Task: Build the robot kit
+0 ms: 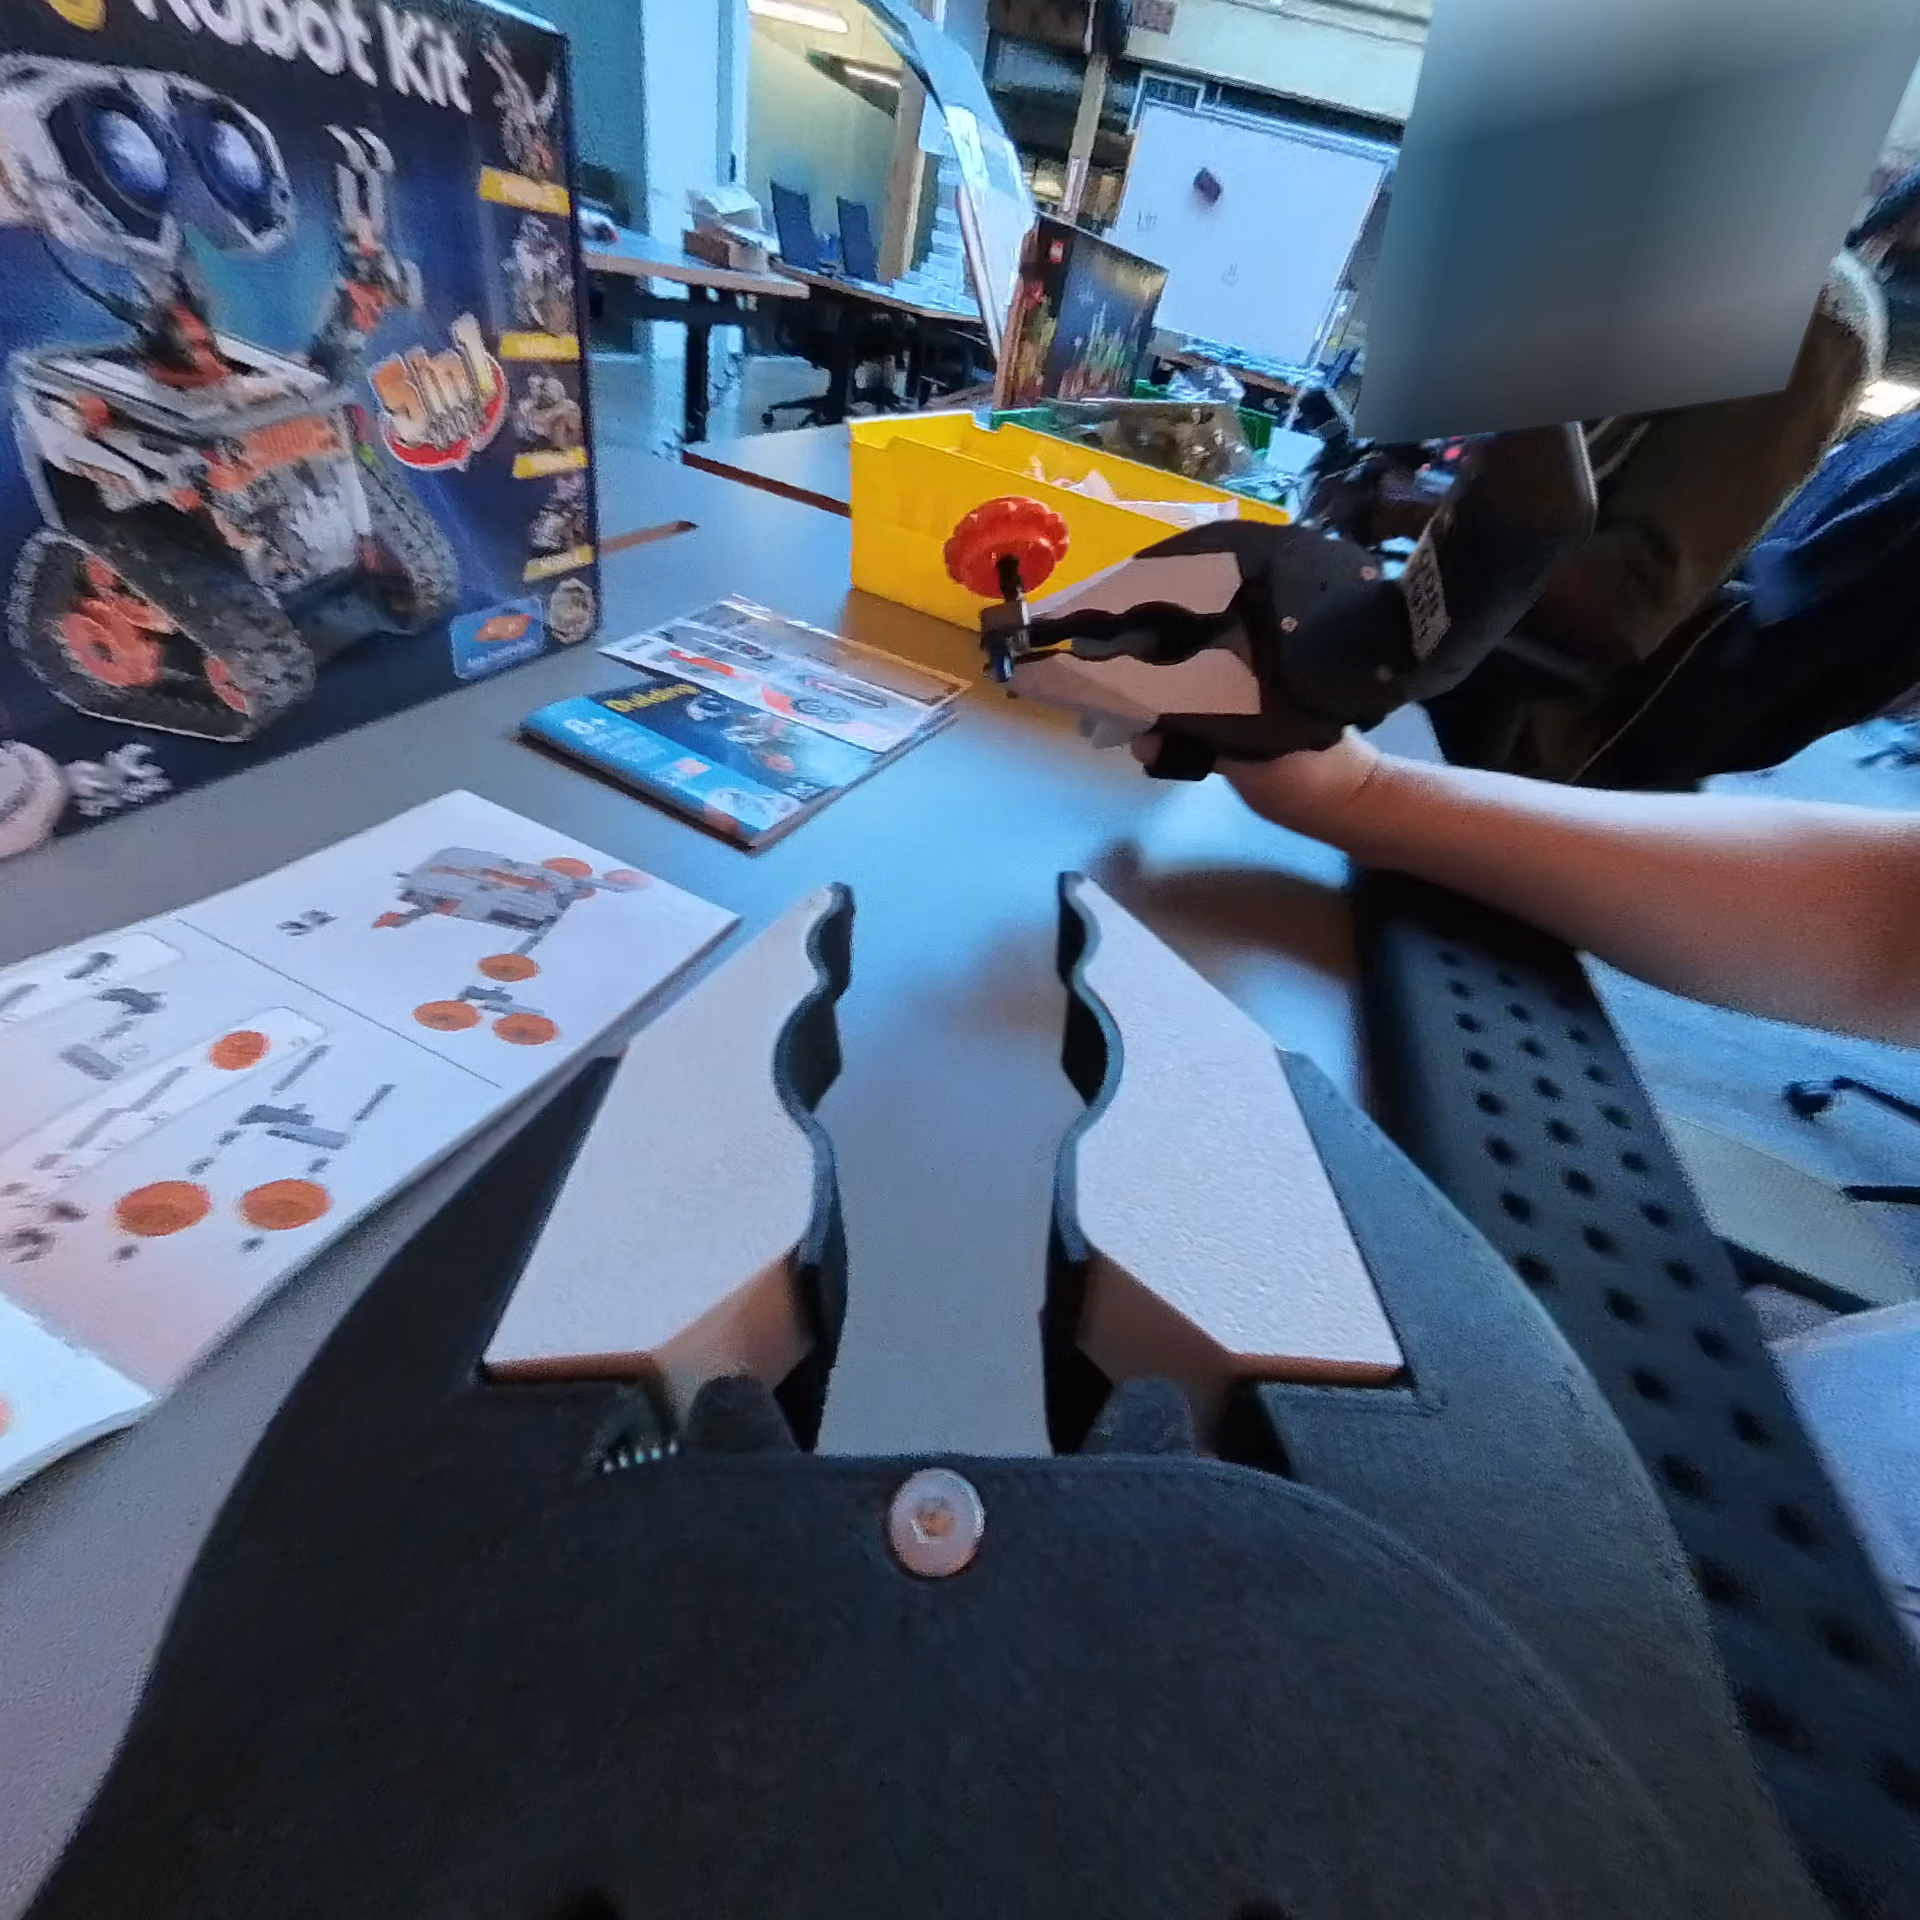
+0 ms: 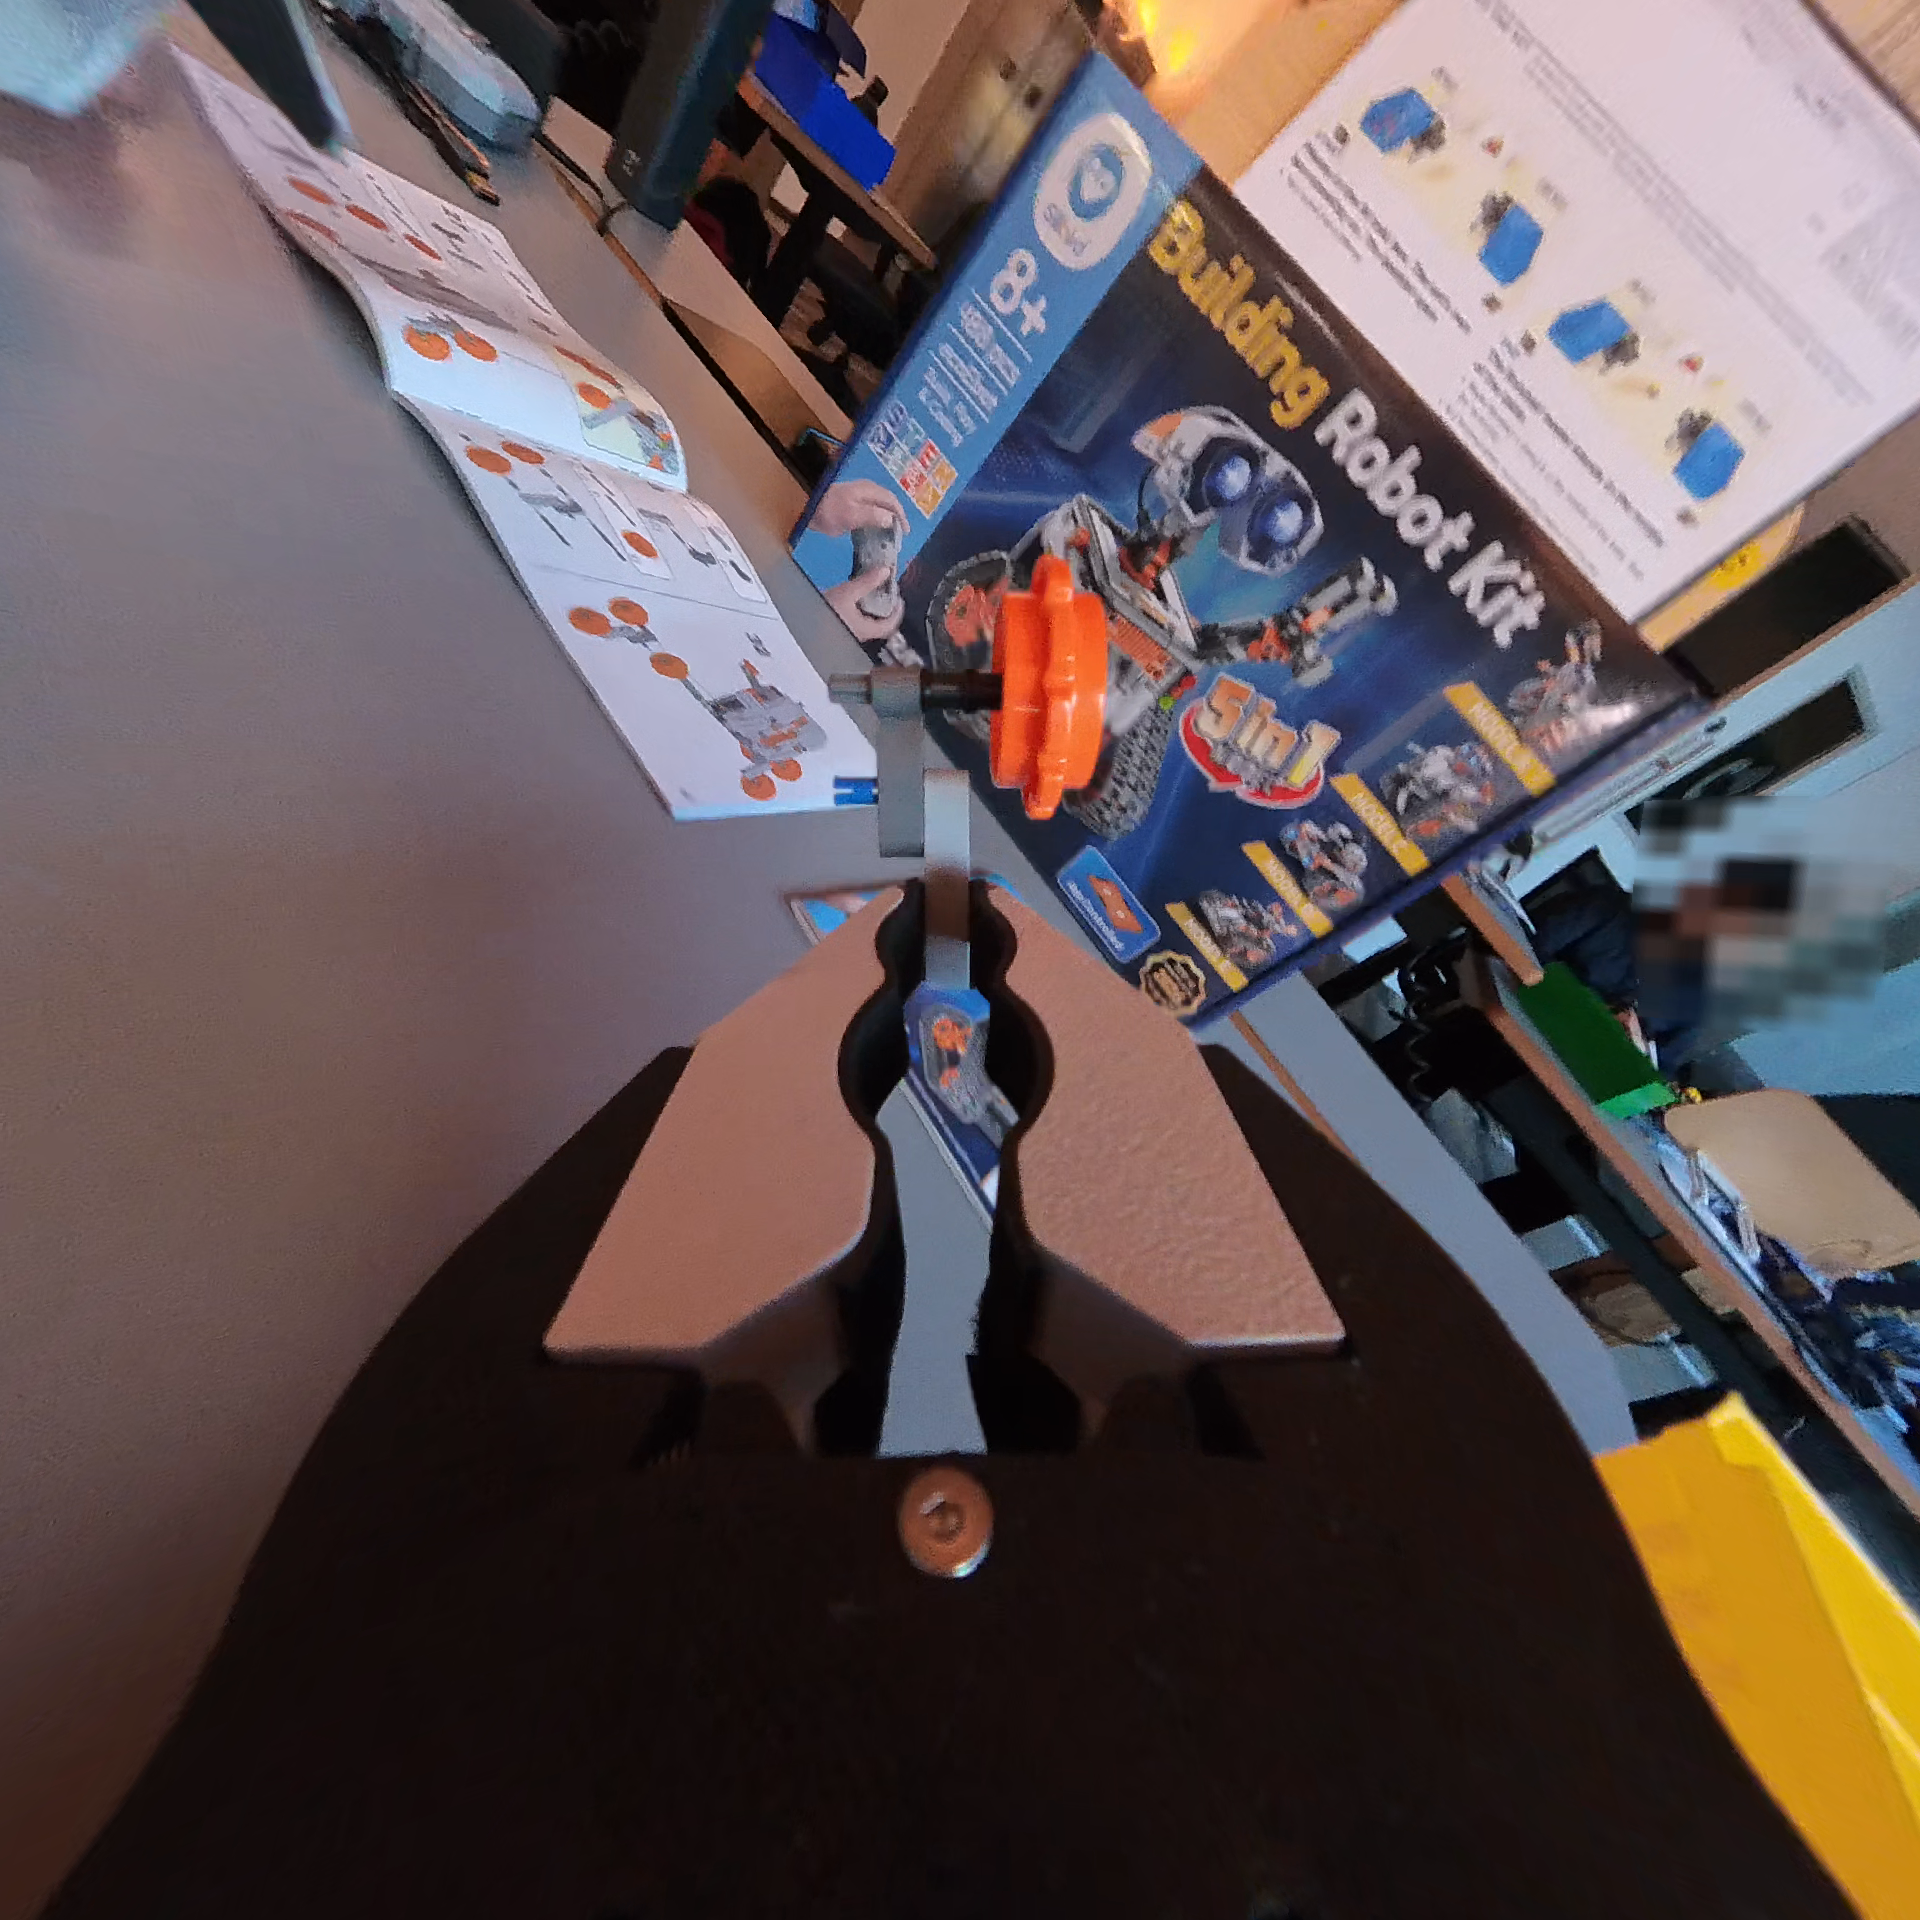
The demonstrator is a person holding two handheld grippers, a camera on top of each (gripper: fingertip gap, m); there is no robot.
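Note:
My right gripper (image 2: 945, 909) is shut on a grey beam (image 2: 925, 821) that carries an orange gear wheel (image 2: 1044, 686) on a black axle. It holds the piece in the air above the grey table, tilted. The same gripper (image 1: 1013, 649) shows in the left wrist view, with the orange wheel (image 1: 1006, 542) in front of the yellow bin (image 1: 914, 509). My left gripper (image 1: 951, 914) is open and empty, low over the table, beside an open instruction booklet (image 1: 312, 1029).
A large blue kit box (image 1: 281, 395) stands at the left; it also shows in the right wrist view (image 2: 1247, 623). A closed blue booklet (image 1: 727, 753) and a sticker sheet (image 1: 790, 670) lie mid-table. A black perforated chair back (image 1: 1558, 1195) is at right, with a person's forearm (image 1: 1558, 842). Tip to tip, the grippers are about 15 cm apart.

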